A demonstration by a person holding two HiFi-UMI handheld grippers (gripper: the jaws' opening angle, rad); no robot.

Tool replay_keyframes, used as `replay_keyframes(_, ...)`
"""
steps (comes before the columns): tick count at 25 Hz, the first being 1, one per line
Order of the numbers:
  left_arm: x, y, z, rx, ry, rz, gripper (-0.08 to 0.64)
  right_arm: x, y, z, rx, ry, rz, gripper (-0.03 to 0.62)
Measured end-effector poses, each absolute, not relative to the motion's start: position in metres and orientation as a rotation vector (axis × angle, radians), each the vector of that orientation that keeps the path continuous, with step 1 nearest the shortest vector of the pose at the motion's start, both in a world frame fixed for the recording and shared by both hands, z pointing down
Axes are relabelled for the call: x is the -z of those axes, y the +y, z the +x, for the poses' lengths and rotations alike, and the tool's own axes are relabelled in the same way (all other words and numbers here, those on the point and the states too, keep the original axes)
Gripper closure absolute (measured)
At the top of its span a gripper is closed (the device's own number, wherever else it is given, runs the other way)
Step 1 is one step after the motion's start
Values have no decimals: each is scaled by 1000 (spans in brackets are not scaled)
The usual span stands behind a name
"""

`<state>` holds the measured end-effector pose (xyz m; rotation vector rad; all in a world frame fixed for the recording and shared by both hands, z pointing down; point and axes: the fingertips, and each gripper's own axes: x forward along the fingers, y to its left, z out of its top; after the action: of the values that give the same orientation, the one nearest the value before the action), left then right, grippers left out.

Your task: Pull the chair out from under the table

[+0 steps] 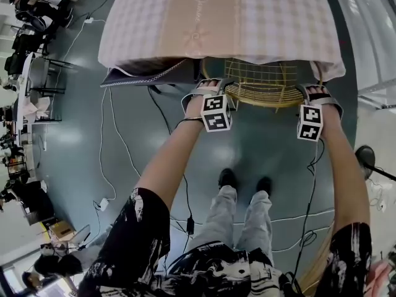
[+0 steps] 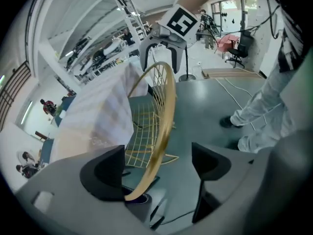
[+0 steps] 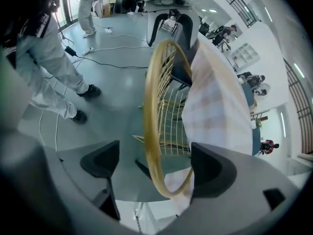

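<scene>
The chair (image 1: 263, 85) is a gold wire one, tucked under the near edge of the table (image 1: 185, 17). Its seat is beneath the checked cloth (image 1: 266, 23) and its back is turned towards the person. The curved top rim (image 1: 272, 102) of the back runs left to right, parallel to the table edge, and spans the space between the two grippers. The left gripper (image 1: 213, 90) is at the rim's left end and the right gripper (image 1: 318, 94) is at its right end. In the left gripper view the jaws stand apart and unclenched, with the rim (image 2: 164, 126) passing between them. It lies close against the jaw at the picture's left, with a wide gap to the other. In the right gripper view the jaws are likewise spread, and the rim (image 3: 151, 131) crosses the gap and bends towards the jaw at the picture's right. The person's shoes (image 1: 227, 178) stand on the grey floor (image 1: 124, 116) just behind the chair, among loose cables (image 1: 111, 166).
</scene>
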<state>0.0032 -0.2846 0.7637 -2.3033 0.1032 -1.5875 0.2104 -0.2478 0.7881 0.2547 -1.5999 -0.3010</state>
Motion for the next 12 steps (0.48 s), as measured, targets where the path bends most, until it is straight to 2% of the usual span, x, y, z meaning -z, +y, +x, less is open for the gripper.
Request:
replay_keyframes(3,-784,-285,-1,1636,22,-2235,150,-805,-250,212,292,-1592,224,140)
replay_keyframes(6,-797,-288,-4,1665,-3,-2219,215,-819,-249,212,318,-1570,178,148)
replay_keyframes(7,-799,-289,-4,1668,5,-2219,252,-821,-250,213,345,-1554,172,188)
replay_keyframes(9,-801,-292,-3,1666,19,-2197,294,-822,-255,216,420,-1509,180,509)
replay_keyframes(11,-799,-298,-3,1664,31,-2146,367,-822,-257,218,480,-1476,164,546)
replay_keyframes(12,-798,-300,-3,1668,22,-2103,432,-822,-256,218,493,-1467,145,554)
